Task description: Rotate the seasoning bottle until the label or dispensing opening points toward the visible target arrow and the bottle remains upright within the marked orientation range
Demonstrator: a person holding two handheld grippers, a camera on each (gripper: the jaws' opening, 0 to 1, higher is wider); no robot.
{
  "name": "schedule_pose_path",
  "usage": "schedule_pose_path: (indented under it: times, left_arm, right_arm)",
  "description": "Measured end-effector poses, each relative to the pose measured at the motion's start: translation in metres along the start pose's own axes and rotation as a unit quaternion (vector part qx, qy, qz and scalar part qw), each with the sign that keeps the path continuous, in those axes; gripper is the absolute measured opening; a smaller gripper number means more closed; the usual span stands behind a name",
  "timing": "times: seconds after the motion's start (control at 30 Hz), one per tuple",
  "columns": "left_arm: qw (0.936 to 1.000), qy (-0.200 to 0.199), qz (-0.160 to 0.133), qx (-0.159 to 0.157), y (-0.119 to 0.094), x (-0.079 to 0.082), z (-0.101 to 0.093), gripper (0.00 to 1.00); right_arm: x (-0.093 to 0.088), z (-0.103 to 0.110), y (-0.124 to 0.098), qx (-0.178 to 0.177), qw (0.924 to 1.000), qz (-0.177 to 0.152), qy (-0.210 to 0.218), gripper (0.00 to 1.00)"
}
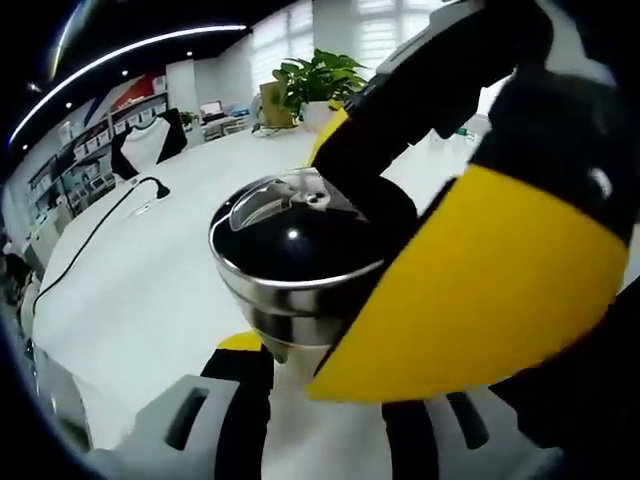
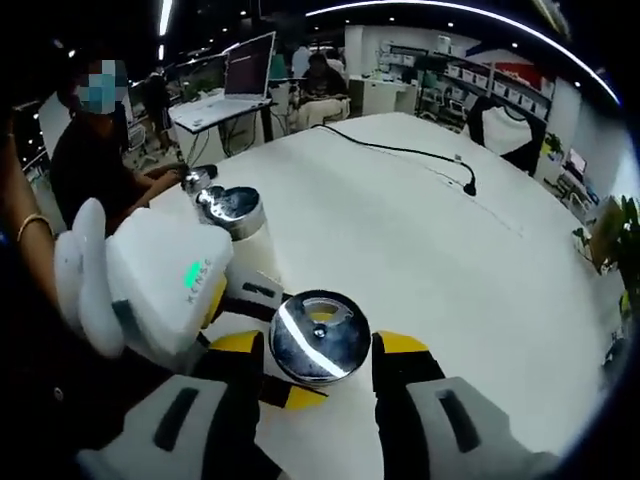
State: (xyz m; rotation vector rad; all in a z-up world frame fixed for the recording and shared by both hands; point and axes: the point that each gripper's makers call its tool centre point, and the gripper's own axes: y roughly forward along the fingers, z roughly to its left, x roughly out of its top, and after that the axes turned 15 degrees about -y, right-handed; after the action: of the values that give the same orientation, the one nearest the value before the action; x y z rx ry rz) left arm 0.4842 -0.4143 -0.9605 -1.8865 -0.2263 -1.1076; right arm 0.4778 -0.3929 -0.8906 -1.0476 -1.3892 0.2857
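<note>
1. Behind everything stretches an open office with desks, shelves, ceiling strip lights and a potted green plant point(image 1: 318, 80); the work happens on a broad white table point(image 2: 420, 230) crossed by a black power cable point(image 2: 400, 152).
2. One squat white seasoning bottle with a shiny steel cap point(image 2: 318, 338) stands upright on the table near its close edge. A second steel-capped white bottle point(image 2: 232, 215) stands just behind it.
3. In the right gripper view, the right gripper point(image 2: 318, 365) has its yellow-padded jaws on either side of the near bottle, seemingly grasping it below the cap.
4. The left gripper point(image 1: 300, 375) sits at the same bottle; whether it is clenched or released, I cannot tell.
5. I see no target arrow, so alignment cannot be judged.
6. Judged step: mid-rotation. Next calls for a slow twist about the vertical axis, kept level.
</note>
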Motion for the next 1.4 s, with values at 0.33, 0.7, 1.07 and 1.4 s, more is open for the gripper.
schedule_pose_path:
  times: [0.33, 0.7, 1.07, 1.4]
  left_arm:
    - [0.9999, 0.005, 0.01, -0.009, -0.001, -0.001, -0.001, 0.43]
    - [0.996, 0.041, 0.023, -0.076, -0.01, 0.004, -0.005, 0.44]
    - [0.9917, 0.063, 0.04, -0.105, -0.004, 0.009, -0.012, 0.46]
    - [0.9974, 0.008, 0.011, -0.071, -0.003, 0.01, -0.009, 0.45]
  right_arm:
    - [0.005, -0.001, 0.002, 0.013, 0.9993, 0.002, -0.034, 0.37]
    - [0.005, 0.003, 0.002, 0.077, 0.9914, -0.004, -0.106, 0.37]
    - [0.004, 0.009, -0.001, 0.121, 0.9799, 0.003, -0.159, 0.37]
    - [0.003, 0.004, 0.003, 0.066, 0.994, 0.008, -0.087, 0.38]
